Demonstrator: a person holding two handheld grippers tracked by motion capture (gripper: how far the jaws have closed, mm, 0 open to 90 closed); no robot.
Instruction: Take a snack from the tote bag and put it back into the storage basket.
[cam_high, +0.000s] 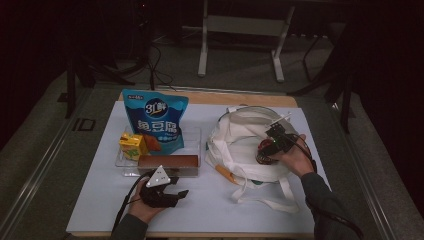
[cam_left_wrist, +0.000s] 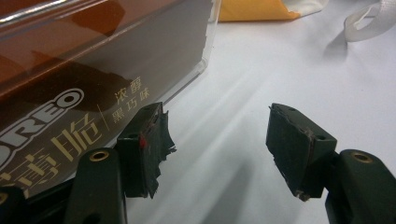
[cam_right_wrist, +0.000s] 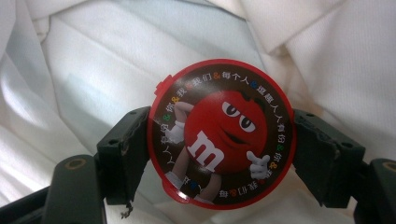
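My right gripper is shut on a round red M&M's tub, its jaws pressing the rim on both sides. In the high view the right gripper holds the tub over the open white cloth bag. My left gripper rests low on the white table near the front edge, just in front of the brown Oreo box. Seen from the left gripper, its jaws stand apart with nothing between them, and the Oreo box lies close on the left.
A clear tray holds a blue snack bag, a yellow carton and the Oreo box. The bag's straps trail toward the table's front. An orange item lies at the bag's edge.
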